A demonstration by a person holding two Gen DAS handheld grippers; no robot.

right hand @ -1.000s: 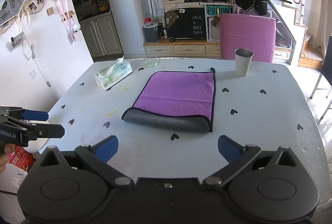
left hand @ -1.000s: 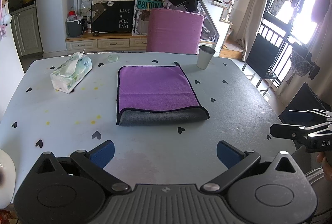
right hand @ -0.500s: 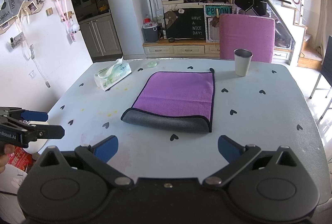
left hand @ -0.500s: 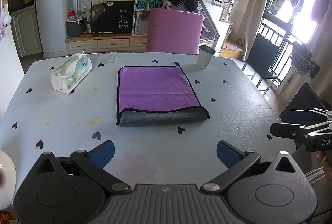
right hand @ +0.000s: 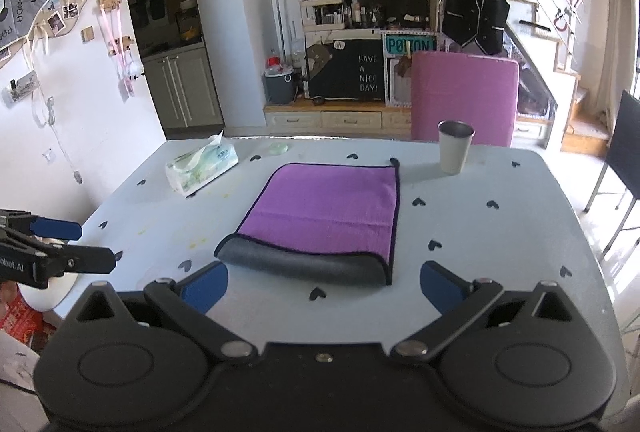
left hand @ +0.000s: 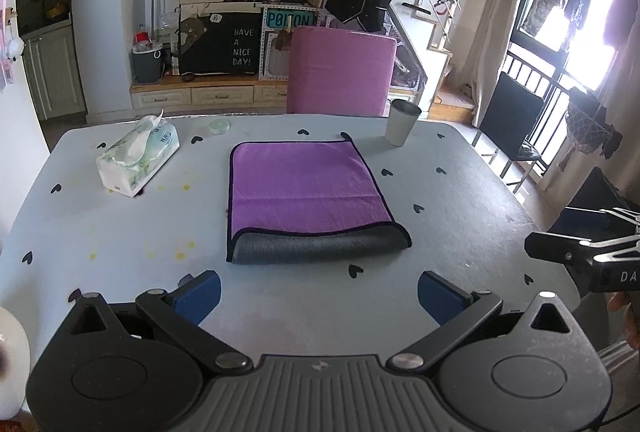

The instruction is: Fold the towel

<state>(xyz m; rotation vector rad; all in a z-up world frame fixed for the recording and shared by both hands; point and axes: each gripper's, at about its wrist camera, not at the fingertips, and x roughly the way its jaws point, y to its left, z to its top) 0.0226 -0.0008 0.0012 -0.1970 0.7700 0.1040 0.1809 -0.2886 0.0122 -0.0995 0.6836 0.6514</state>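
Observation:
A purple towel (left hand: 304,188) with a grey underside lies folded flat in the middle of the pale table (left hand: 120,232); its grey fold faces me. It also shows in the right wrist view (right hand: 324,208). My left gripper (left hand: 318,292) is open and empty, held back from the towel's near edge. My right gripper (right hand: 324,284) is open and empty, also just short of the near edge. The right gripper shows at the right edge of the left wrist view (left hand: 560,252), and the left gripper at the left edge of the right wrist view (right hand: 72,244).
A tissue pack (left hand: 138,160) lies at the back left of the table. A metal cup (left hand: 402,122) stands at the back right. A small glass dish (left hand: 219,127) sits near the far edge. A pink chair (left hand: 340,68) stands behind the table.
Both grippers have barely shifted. The towel has not moved.

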